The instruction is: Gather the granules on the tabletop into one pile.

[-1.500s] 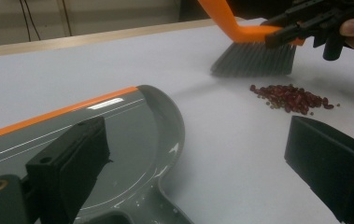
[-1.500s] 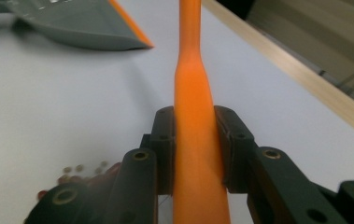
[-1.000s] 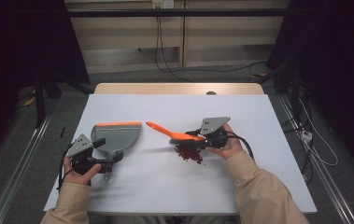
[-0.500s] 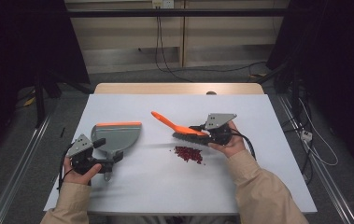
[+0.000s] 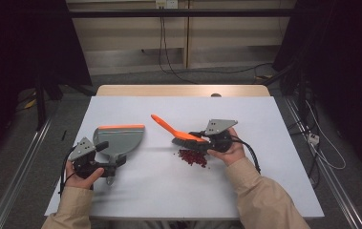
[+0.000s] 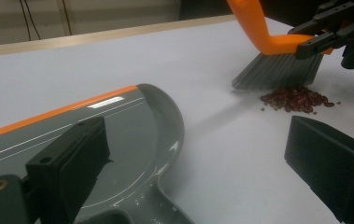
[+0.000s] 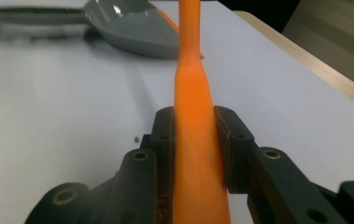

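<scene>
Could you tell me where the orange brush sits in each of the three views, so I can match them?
High view: the orange brush lies centre, held by the right claw above the red beans.
Left gripper view: upper right, bristles over the beans.
Right gripper view: its handle runs up the middle, clamped.
Shared landmark: the grey dustpan.

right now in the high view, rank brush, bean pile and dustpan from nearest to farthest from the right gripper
1. Brush: clamped in the right gripper, handle slanting up and left.
2. Bean pile: just below the bristles, beside the right hand.
3. Dustpan: far left of the table, by the left gripper.
</scene>
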`<action>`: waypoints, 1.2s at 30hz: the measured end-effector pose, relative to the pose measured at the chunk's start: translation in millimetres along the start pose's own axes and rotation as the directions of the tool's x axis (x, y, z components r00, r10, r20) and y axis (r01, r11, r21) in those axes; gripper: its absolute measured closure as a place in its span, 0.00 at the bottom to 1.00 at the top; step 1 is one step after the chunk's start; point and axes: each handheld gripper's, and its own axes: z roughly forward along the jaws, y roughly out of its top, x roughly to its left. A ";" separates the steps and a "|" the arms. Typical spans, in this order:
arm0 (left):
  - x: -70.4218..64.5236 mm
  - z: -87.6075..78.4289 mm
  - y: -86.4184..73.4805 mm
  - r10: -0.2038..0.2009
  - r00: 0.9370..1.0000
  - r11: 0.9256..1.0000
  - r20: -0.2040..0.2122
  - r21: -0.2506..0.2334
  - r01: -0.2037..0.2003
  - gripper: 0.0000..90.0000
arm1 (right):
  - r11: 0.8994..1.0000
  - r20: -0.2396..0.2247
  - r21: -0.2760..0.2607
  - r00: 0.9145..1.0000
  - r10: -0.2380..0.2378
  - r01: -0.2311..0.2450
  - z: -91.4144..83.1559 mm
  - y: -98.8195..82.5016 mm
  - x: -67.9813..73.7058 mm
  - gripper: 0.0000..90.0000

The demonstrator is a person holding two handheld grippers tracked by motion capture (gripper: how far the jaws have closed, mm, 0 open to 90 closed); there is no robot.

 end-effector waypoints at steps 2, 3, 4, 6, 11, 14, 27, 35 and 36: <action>0.0 0.2 -0.1 -0.001 1.000 1.000 0.001 0.001 0.001 0.07 | 1.000 0.023 -0.001 1.000 -0.016 0.016 -1.9 2.8 0.3 0.79; -0.2 0.2 0.0 0.002 1.000 1.000 0.001 0.001 -0.002 0.07 | 1.000 0.024 0.003 1.000 -0.017 0.017 -3.3 4.1 0.2 0.79; -0.4 0.2 0.1 0.002 1.000 1.000 0.001 0.000 -0.002 0.07 | 1.000 0.030 -0.005 0.999 -0.014 0.014 -5.3 4.3 -0.1 0.79; -0.3 0.2 -0.1 0.002 1.000 1.000 0.001 0.001 -0.002 0.07 | 1.000 0.034 -0.018 0.999 0.004 -0.004 -10.3 5.1 0.1 0.79; -0.6 0.4 -0.1 0.001 1.000 1.000 0.001 0.001 -0.001 0.07 | 0.999 0.068 -0.032 0.997 0.031 -0.029 -24.0 7.0 7.7 0.79; -0.8 0.1 0.1 0.002 1.000 1.000 0.002 -0.001 -0.002 0.07 | 0.996 0.081 -0.059 0.994 0.070 -0.066 -32.9 5.0 16.7 0.79; -3.2 2.4 0.6 0.011 1.000 1.000 0.007 0.007 -0.011 0.07 | 0.988 0.083 -0.112 0.990 0.114 -0.104 -31.7 -22.0 49.2 0.79; -1.9 1.7 0.5 0.009 1.000 1.000 0.007 0.005 -0.009 0.07 | 0.983 0.094 -0.149 0.988 0.124 -0.109 -15.3 -13.3 37.8 0.79; -1.7 1.5 0.4 0.009 1.000 1.000 0.005 0.003 -0.009 0.07 | 0.982 0.086 -0.153 0.988 0.126 -0.112 -15.0 -11.9 37.6 0.79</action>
